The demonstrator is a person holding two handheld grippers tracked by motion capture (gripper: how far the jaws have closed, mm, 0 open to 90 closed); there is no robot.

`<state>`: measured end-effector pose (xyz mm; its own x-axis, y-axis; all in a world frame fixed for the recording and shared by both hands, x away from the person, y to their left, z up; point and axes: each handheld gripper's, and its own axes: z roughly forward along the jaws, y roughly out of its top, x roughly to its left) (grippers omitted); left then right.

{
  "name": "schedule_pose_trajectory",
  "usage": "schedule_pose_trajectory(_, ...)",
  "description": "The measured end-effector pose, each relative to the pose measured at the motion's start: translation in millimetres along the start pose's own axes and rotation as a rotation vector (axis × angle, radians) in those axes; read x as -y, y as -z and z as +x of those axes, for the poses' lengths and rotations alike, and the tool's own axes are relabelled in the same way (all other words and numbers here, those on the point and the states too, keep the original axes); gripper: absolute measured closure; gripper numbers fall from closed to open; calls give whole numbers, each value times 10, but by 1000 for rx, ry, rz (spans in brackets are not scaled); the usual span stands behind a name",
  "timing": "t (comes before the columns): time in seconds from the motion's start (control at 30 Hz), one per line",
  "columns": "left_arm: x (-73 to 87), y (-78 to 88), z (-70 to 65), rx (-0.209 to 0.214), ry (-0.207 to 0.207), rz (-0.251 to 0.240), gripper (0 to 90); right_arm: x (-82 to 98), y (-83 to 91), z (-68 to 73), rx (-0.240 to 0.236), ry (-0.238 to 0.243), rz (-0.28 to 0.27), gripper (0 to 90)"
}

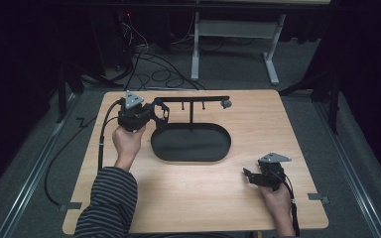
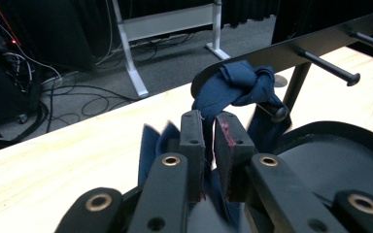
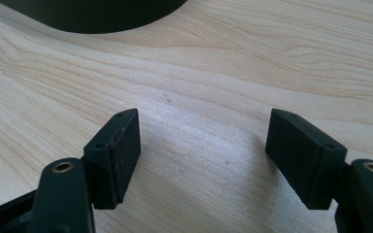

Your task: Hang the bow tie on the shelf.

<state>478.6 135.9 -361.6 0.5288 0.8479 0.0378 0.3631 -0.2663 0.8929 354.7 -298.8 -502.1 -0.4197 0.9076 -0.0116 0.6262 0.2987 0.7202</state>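
Because my right gripper (image 1: 252, 177) has nothing to do just now, I keep it low over the bare wood of the table (image 1: 188, 198) at the near right corner, its jaws spread wide with only wood grain between them in the right gripper view, well apart from the work so it cannot snag anything. Farther in, my left gripper (image 2: 212, 127) does the job: its pads (image 2: 193, 133) stand almost together with a fold of the blue cloth (image 2: 238, 85) pinched in the narrow slot between them, more of the fabric bunching behind the fingers. I hold it by that fold so the knotted end can sit over a peg (image 2: 330, 68) of the black rack (image 1: 191, 99), whose arm runs level above the table's far side. The knot already wraps the nearest peg at the arm's end, so I judge the hanging is nearly done and the grip mainly steadies the cloth. Below the arm lies the oval black tray (image 1: 191, 143), the rack's base. Beyond the table edge are floor cables and a white frame.
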Motion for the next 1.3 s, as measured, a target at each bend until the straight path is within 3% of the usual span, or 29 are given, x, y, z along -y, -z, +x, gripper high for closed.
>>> schedule_pose_trajectory(0.27,8,49,27,23,20,-2,788,0,0,0,0,0,0,298)
schedule_pose_trajectory(0.47,21,118,-1,39,-9,23,727,0,0,0,0,0,0,299)
schedule_pose_trajectory(0.6,41,165,20,62,6,23,663,0,0,0,0,0,0,299)
schedule_pose_trajectory(0.7,70,172,58,138,54,37,599,0,0,0,0,0,0,298)
schedule_pose_trajectory(0.77,96,198,53,137,44,42,562,0,0,1,0,0,0,298)
schedule_pose_trajectory(0.97,191,336,97,168,76,45,526,0,0,1,1,-1,0,299)
schedule_pose_trajectory(1.07,219,385,115,161,76,42,520,0,0,1,1,-1,0,299)
schedule_pose_trajectory(1.3,345,560,202,168,124,14,518,1,1,6,2,-5,1,299)
